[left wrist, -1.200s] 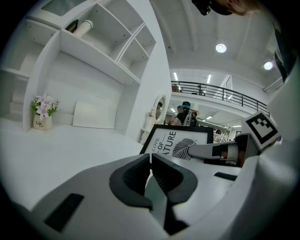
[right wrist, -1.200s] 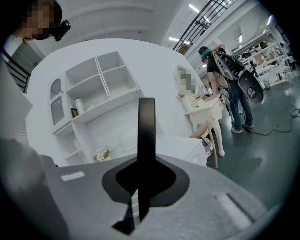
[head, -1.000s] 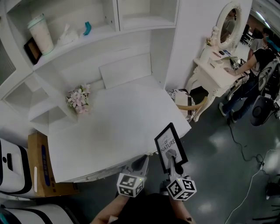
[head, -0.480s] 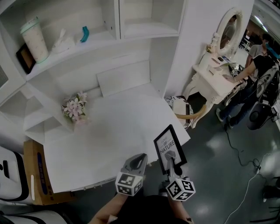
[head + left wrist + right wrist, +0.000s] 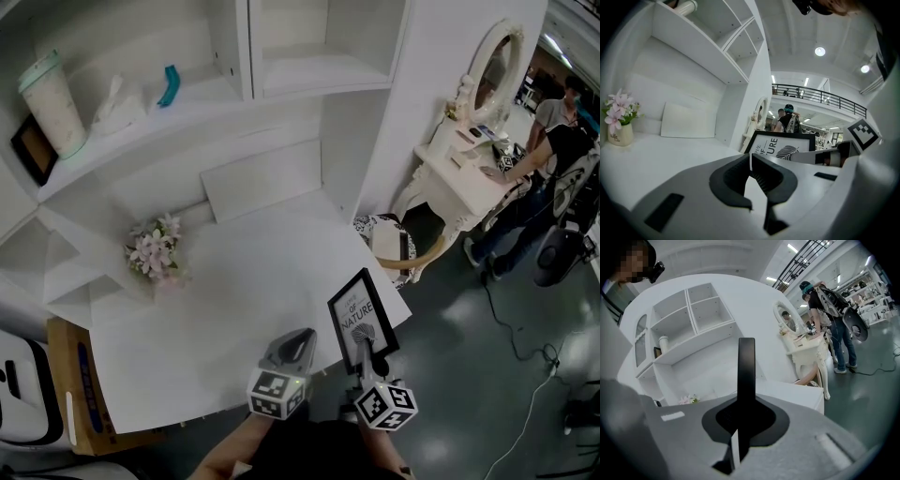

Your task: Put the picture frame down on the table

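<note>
Moved since earlier: both grippers and the picture frame have come in toward the table. The frame was short of the edge and now overlaps the table's corner at 5 o'clock in the head view.
Meaning for task: the approach looks nearly done, but the frame is still carried upright in the air and not yet set down. It probably needs carrying further over the top, then lowering.
Right gripper: clenched on the frame's lower edge, whose thin black side stands up between the jaws.
Left gripper: jaws pressed together on nothing, just beside the frame at its 8 o'clock.
Shelf at 11 o'clock: holds a tall cup, a crumpled white thing and a teal object.
Vase at the table's 9 o'clock: pink flowers in it.
Cardboard box at 8 o'clock: contents cannot be made out.
</note>
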Demonstrator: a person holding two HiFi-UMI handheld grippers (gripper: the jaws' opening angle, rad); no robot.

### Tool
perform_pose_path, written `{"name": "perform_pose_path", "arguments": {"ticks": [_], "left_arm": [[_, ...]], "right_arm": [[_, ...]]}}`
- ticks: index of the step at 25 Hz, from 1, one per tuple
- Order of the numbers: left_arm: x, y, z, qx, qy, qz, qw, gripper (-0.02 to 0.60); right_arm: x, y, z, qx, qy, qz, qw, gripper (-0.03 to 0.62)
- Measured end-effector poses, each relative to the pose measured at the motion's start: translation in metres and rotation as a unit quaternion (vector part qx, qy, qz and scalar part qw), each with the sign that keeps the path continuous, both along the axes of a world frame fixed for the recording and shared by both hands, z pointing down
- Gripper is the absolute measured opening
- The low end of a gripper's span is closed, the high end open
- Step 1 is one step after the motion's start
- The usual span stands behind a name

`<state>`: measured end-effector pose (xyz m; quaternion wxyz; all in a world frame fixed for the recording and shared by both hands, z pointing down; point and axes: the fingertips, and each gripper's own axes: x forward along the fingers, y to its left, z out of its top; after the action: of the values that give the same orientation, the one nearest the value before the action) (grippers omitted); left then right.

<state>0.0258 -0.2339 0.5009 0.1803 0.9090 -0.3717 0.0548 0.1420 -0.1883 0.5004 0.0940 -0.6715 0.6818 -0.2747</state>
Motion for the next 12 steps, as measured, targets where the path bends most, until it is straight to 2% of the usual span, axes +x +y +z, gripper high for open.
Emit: {"name": "perform_pose_path", "arguments": {"ticks": [12], "left_arm": [[-0.004,-0.022,0.021,-0.018,0.001,0.007,0.9998,0.023]], "right_arm": [[-0.007,-0.023,0.017,-0.011,-0.007,0.006,1.000,0.012]]}}
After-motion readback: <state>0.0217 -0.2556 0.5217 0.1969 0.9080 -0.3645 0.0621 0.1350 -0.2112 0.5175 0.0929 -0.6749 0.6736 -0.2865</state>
